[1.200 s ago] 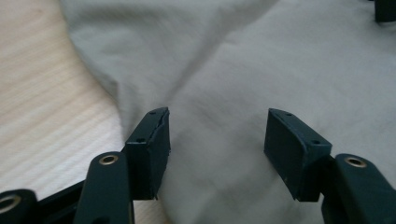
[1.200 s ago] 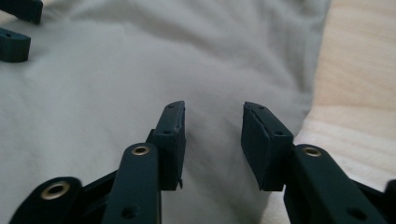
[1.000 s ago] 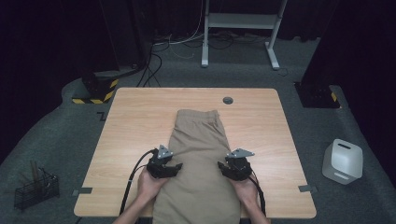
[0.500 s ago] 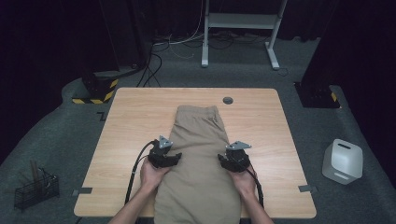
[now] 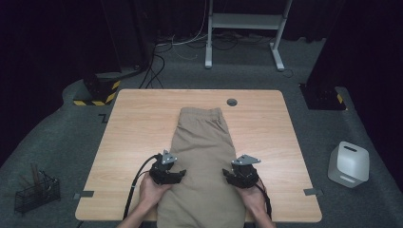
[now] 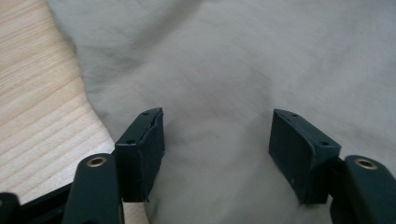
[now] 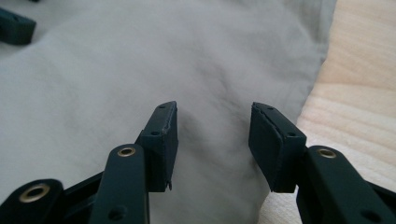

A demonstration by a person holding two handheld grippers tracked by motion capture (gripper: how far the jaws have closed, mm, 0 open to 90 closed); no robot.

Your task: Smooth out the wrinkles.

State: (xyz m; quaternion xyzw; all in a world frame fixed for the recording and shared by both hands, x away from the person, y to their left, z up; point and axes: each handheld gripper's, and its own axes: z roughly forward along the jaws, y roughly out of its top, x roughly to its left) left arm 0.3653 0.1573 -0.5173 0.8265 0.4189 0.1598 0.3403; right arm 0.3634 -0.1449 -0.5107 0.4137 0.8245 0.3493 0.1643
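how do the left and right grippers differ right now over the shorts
The left gripper sits at the left edge of the tan shorts, the right gripper at the right edge. In their own views, the left jaws stand wider apart than the right ones. Wood of the table shows past the left jaw on one, past the right jaw on the other. Both have just been opening, with cloth below the jaws, unpinched.

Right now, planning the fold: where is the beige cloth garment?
In the high view the beige cloth garment lies mid-table, between the left gripper and right gripper.
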